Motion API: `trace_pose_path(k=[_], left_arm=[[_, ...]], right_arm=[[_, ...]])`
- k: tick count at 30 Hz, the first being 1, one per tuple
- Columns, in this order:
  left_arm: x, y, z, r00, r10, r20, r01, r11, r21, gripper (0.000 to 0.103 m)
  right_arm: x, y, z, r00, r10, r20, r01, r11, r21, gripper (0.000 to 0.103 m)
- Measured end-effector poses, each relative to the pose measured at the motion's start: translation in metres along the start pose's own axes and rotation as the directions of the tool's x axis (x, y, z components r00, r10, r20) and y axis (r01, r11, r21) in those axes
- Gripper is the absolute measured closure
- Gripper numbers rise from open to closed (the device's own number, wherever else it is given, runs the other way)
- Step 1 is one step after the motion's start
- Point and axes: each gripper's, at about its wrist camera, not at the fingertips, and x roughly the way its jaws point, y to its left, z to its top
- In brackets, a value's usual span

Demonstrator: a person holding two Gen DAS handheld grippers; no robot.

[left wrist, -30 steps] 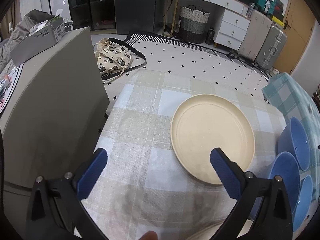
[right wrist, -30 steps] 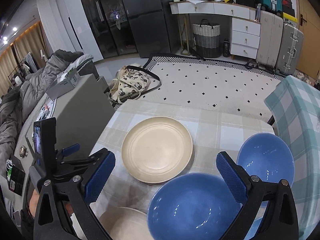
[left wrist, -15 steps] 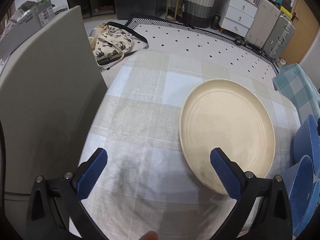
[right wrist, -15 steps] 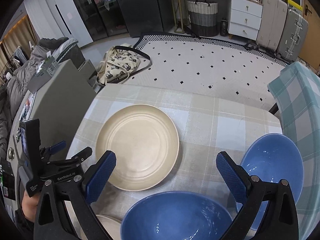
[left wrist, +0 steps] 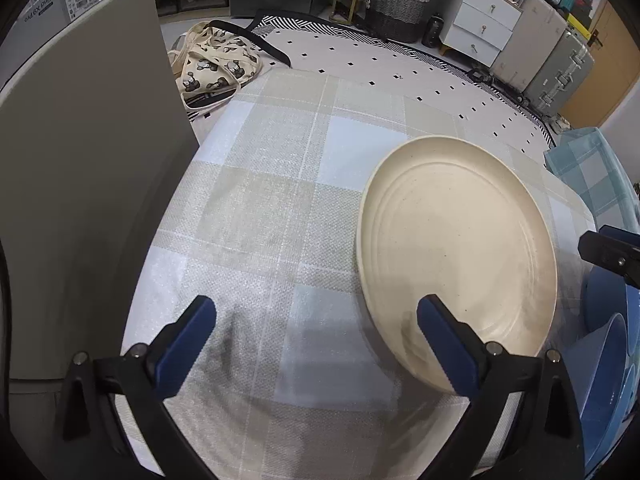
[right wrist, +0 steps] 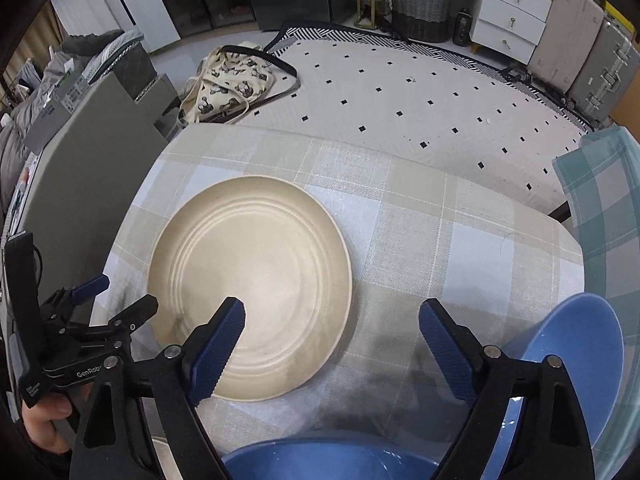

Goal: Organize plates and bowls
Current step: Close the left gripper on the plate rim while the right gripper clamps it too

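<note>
left wrist view: left gripper [left wrist: 316, 322] low in frame, jaws spread wide, nothing between the pads. its right pad hangs over the near rim of the cream plate [left wrist: 456, 256]; whether it touches, cannot tell. plate lies flat on the checked worktop [left wrist: 280, 184], centre right of frame. grey chair back [left wrist: 80, 168] fills the left side. far right edge: part of the right gripper [left wrist: 612, 254] and stacked blue bowls [left wrist: 608, 360], cut by the frame.

right wrist view: right gripper [right wrist: 332, 326] at bottom centre, jaws released but just been narrowing, still wide; bare cloth and the plate's [right wrist: 250, 284] right rim lie between them, nothing gripped. left pad sits over the plate's lower middle. this view alone shows the left gripper from outside [right wrist: 120, 296], lower left, at the plate's left rim, with a hand [right wrist: 42, 420] under it. also only here in full: one blue bowl [right wrist: 576, 356] at lower right, a second blue bowl [right wrist: 320, 460] at the bottom edge, just beside the plate.

both views: patterned tote bag [right wrist: 232, 80] on the dotted rug [right wrist: 400, 92], upper left; woven basket [right wrist: 420, 0] and white drawers [right wrist: 508, 16] at top.
</note>
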Motion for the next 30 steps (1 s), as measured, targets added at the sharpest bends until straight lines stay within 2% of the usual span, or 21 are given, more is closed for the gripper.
trace_pose_path(k=[2,6,8,13,17,21,30], left_arm=[[0.002,-0.002,-0.002,1.000,-0.012,-0.008,0.013,1.000,0.006,0.009],[0.007,-0.005,-0.007,1.000,-0.018,-0.015,0.018,1.000,0.015,0.014],[0.010,-0.007,-0.008,0.999,-0.020,-0.034,0.021,1.000,0.020,0.026],[0.011,-0.010,-0.011,0.999,-0.025,-0.034,0.026,0.999,0.033,0.035],[0.010,-0.011,-0.011,0.999,-0.022,-0.027,0.023,0.999,0.037,0.040],[0.010,-0.011,-0.010,0.999,-0.030,-0.022,0.031,0.999,0.039,0.044],[0.007,-0.016,-0.013,0.997,-0.075,-0.020,0.076,0.996,0.045,0.067]], right_arm=[[0.006,0.001,0.002,1.000,0.000,-0.016,0.000,1.000,0.000,0.019],[0.016,0.002,0.002,0.999,0.001,-0.038,-0.001,1.000,-0.012,0.022],[0.021,0.001,0.001,0.999,0.005,-0.050,-0.005,1.000,-0.009,0.026],[0.039,0.001,-0.001,0.996,0.010,-0.085,-0.011,1.000,-0.011,0.034],[0.049,-0.001,-0.003,0.994,0.006,-0.111,-0.008,1.000,-0.012,0.047],[0.053,-0.002,-0.005,0.994,-0.001,-0.110,0.000,1.000,-0.015,0.055],[0.052,0.000,-0.010,0.994,-0.012,-0.111,0.008,0.999,-0.039,0.071]])
